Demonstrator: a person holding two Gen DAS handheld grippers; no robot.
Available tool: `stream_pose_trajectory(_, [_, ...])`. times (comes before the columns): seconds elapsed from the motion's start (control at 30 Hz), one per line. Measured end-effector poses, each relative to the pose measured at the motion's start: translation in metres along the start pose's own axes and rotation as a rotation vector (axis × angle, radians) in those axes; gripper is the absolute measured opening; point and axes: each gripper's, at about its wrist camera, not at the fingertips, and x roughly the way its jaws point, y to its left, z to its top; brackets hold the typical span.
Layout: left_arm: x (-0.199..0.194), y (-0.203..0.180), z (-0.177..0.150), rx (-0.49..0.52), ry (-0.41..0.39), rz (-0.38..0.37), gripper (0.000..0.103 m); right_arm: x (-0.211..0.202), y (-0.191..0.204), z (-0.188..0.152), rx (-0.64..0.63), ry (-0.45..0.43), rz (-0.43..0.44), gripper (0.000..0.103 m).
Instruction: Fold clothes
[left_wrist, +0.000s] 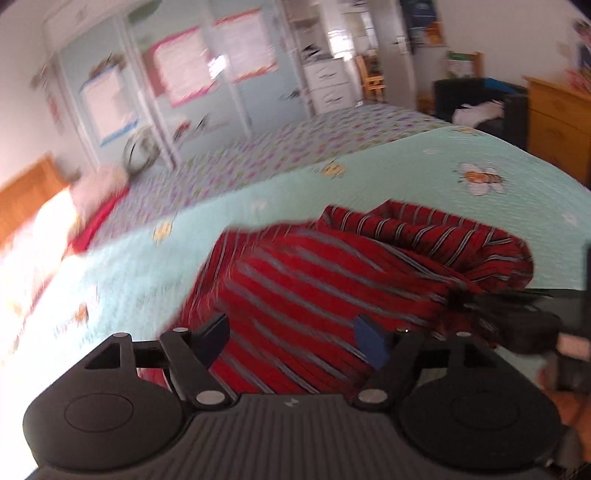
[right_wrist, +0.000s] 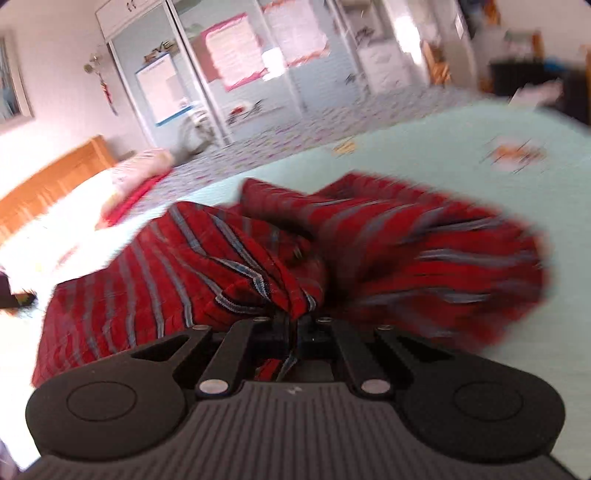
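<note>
One red striped garment (left_wrist: 314, 280) lies bunched across the middle of the frame on one bed (left_wrist: 424, 162). Two grippers are in view: the left gripper (left_wrist: 295, 341) at the bottom of its own view and the right gripper (right_wrist: 295, 326) at the bottom of its own. On the mint bedspread the left wrist view shows one large bee print (left_wrist: 480, 179) at right and at least three smaller yellow prints, blurred. One wooden headboard (left_wrist: 29, 192) stands at the left edge, one wooden dresser (left_wrist: 557, 122) at the right edge. Three posters (left_wrist: 184, 66) hang on the wardrobe doors in the upper part of the frame.
</note>
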Motion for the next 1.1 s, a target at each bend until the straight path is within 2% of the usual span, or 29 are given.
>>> stream_pose_trajectory(0.17, [0.021,-0.056,0.032,0.151,-0.019,-0.041,0.079,-0.061,-0.038,-0.012,-0.084,-0.105,-0.152,0.002])
stream_pose_trajectory(0.27, [0.035,-0.093,0.042,0.224,-0.03,-0.113,0.079,-0.082,-0.051,-0.014,-0.146,-0.164,-0.262,0.0])
stream_pose_trajectory(0.37, [0.051,-0.131,0.046,0.306,-0.038,-0.212,0.079,-0.082,-0.078,-0.015,-0.142,-0.155,-0.333,0.0])
stream_pose_trajectory(0.5, [0.078,-0.178,0.045,0.433,-0.029,-0.234,0.079,-0.075,-0.111,-0.03,-0.069,-0.112,-0.373,0.0])
stream_pose_trajectory(0.6, [0.1,-0.2,0.047,0.49,-0.026,-0.239,0.079,-0.069,-0.137,-0.036,0.068,-0.097,-0.3,0.0])
stream_pose_trajectory(0.7, [0.124,-0.215,0.053,0.546,-0.033,-0.246,0.079,-0.059,-0.148,-0.041,0.182,-0.088,-0.187,0.0])
stream_pose_trajectory(0.73, [0.13,-0.217,0.054,0.551,-0.031,-0.255,0.079,-0.055,-0.15,-0.042,0.226,-0.09,-0.145,0.005])
stream_pose_trajectory(0.8, [0.139,-0.221,0.055,0.556,-0.026,-0.274,0.079,-0.051,-0.156,-0.044,0.292,-0.101,-0.089,0.006])
stream_pose_trajectory(0.9, [0.149,-0.226,0.059,0.57,-0.036,-0.274,0.079,-0.047,-0.155,-0.049,0.33,-0.112,-0.064,0.013])
stream_pose_trajectory(0.97, [0.153,-0.23,0.061,0.583,-0.047,-0.27,0.079,-0.046,-0.154,-0.053,0.355,-0.11,-0.052,0.024])
stream_pose_trajectory(1.1, [0.155,-0.237,0.061,0.618,-0.059,-0.259,0.079,-0.029,-0.166,-0.056,0.427,-0.068,0.024,0.03])
